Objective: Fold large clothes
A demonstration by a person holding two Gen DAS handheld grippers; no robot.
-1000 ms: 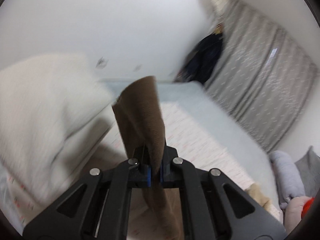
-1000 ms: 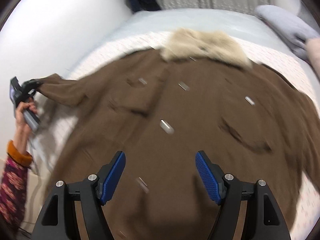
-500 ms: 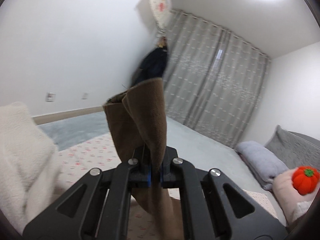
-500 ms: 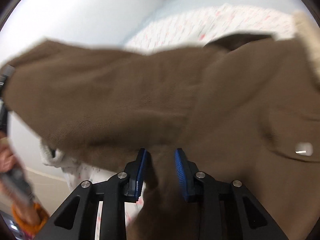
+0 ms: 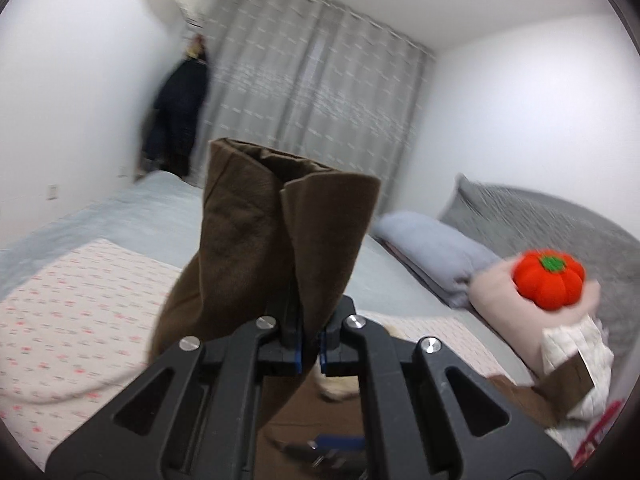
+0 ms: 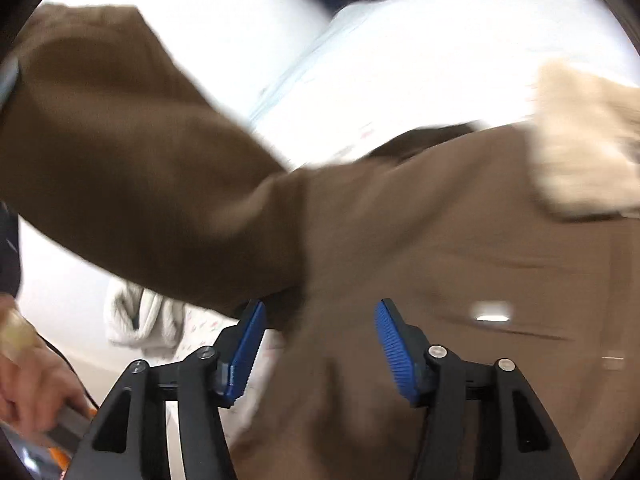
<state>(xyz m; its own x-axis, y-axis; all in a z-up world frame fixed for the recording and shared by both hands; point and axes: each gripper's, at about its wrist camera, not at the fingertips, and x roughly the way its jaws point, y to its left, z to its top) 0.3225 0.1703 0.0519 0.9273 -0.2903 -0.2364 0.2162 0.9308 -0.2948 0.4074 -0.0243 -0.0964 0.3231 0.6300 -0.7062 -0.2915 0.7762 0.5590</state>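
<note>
We have the left gripper pressed together on the cuff end of the brown coat's sleeve, which stands up out of the jaws with its open mouth toward the far curtain. From this wrist we look across the bed: a floral blanket covers its near left part, a grey-blue pillow and a pink cushion lie at the right, and an orange pumpkin plush sits on the cushion. A dark garment hangs in the far left corner.

From the right wrist, the brown coat lies spread on the bed below us, its cream fur collar at the far right. The lifted sleeve crosses the view from the upper left down toward the coat's body. Our right gripper is spread, its jaws having just been opening; coat fabric lies between the blue pads, and we see them apart from it, not pressing. The view is blurred. Our left hand shows at the lower left edge, and a white knitted item lies beside the blanket there.
</note>
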